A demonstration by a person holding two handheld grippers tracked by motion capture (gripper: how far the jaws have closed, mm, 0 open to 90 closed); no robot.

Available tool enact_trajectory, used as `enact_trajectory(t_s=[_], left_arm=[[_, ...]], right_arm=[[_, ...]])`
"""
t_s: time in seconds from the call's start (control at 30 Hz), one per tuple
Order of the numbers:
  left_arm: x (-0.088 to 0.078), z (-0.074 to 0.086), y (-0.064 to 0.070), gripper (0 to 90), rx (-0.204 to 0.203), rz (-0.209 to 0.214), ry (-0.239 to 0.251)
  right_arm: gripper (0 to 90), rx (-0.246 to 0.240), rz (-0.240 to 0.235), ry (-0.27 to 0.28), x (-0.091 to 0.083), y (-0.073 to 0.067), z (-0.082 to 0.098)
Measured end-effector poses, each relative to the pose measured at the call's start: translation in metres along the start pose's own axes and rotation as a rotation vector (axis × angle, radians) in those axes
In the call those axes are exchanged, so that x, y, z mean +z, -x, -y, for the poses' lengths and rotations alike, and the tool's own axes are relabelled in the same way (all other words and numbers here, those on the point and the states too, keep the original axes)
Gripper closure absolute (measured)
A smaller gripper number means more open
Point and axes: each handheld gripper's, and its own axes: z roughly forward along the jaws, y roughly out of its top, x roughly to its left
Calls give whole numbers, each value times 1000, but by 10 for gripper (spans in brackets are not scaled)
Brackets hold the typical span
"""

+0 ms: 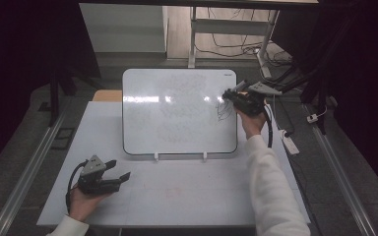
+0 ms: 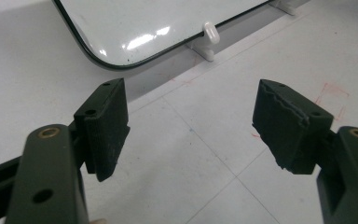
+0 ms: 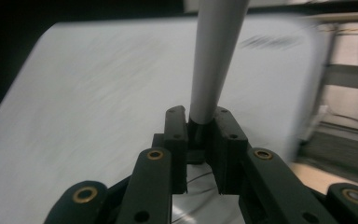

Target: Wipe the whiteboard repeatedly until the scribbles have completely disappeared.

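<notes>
Probably a lab: dark curtains (image 1: 19,73), floor cables (image 1: 236,49), metal rails (image 1: 27,172).

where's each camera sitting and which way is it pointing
High view: above the person's side, looking forward and down on the table; shows both forearms, the left gripper and right gripper at the whiteboard.
Left gripper view: rides the left gripper, looking past its wide-apart jaws at the table and the whiteboard's corner.
Right gripper view: rides the right gripper, facing the whiteboard, jaws shut on a grey marker.
Shared: all three show the whiteboard.
</notes>
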Motion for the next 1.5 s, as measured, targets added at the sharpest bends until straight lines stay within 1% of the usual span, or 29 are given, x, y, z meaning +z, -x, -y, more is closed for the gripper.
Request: enact_trajectory(t_s=[0.03, 0.17, 0.2, 0.3, 0.33, 0.37, 0.4, 0.43, 0.5, 0.53, 0.57, 0.6, 0.7, 0.73, 0.77, 0.87, 0.9, 0.93, 0.97, 1.0, 1.03, 1.1, 1.13, 1.23, 1.3, 1.4, 1.43, 1.47, 1.5], left_arm=[[0, 0, 0, 277, 0, 0, 0], [-1, 0, -1, 277, -2, 0, 4], [-1, 0, -2, 277, -6, -1, 5], [0, 0, -3, 278, -7, 0, 5], [0, 0, -2, 278, -5, 0, 4], [0, 0, -1, 278, -2, -1, 3], [0, 0, -1, 278, 0, 0, 3], [0, 0, 0, 278, 1, -1, 4], [-1, -1, 0, 279, 4, -2, 6], [-1, -1, -1, 280, 1, -2, 7], [0, -1, -1, 280, -2, -2, 7], [0, 0, -2, 280, -3, -2, 6], [0, 0, -1, 279, 2, -1, 3], [-1, 0, 0, 280, 3, -1, 6], [-1, -1, 0, 280, 3, -1, 9], [0, -1, -1, 281, 2, 0, 8], [0, -1, -1, 281, -1, 0, 7], [0, -1, -2, 281, -1, -1, 6], [0, -1, -1, 281, 0, -1, 6], [0, -1, -1, 281, 2, -2, 5], [-1, -1, 0, 281, 4, -3, 6], [-2, -1, 1, 281, 6, -2, 10], [-2, -1, 1, 282, 6, -2, 11], [0, -1, -1, 282, 4, -1, 5], [1, -1, -1, 281, 5, -1, 3], [0, -1, 1, 281, 8, -1, 5], [0, -1, 1, 281, 9, -2, 7], [-1, -1, 1, 282, 8, -2, 9], [-1, -1, 1, 282, 8, -2, 10]], right_arm=[[780, 23, 21, 22, -2, 6, -3], [780, 45, 23, 26, -5, 11, -3], [780, 11, -20, -17, -5, 4, 3], [780, -23, -30, -36, -7, 3, 5], [780, -16, -20, -30, -8, 5, 4], [779, 2, 19, -7, -11, 10, 2], [780, 41, 47, 27, -14, 17, -1], [780, 41, 47, 27, -14, 17, -1], [780, 42, 33, 21, -12, 15, 0], [780, 11, -17, -10, -7, 8, 4], [780, 11, -17, -10, -7, 8, 4], [780, -21, -32, -31, -5, 4, 4], [780, -2, -2, -9, -9, 9, 2], [780, 19, 30, 11, -11, 12, 1], [780, 69, 28, 36, -13, 16, 3], [780, 14, -64, -26, -3, -2, 12], [780, 14, -64, -26, -3, -2, 12], [779, -38, -67, -48, 0, -10, 12], [779, -38, -67, -48, 0, -10, 12], [780, -28, -57, -34, -1, -8, 11], [780, 25, 2, 14, -5, 1, 7], [780, 49, 7, 28, -6, 5, 6], [780, 47, -24, 13, -4, 0, 10], [780, -17, -135, -65, 4, -20, 24], [780, -33, -143, -73, 3, -23, 25], [780, 3, -45, -12, -3, -9, 16], [780, 3, -45, -12, -3, -9, 16], [779, 42, -54, 6, -4, -4, 15], [780, 30, -74, -14, -3, -8, 17]])
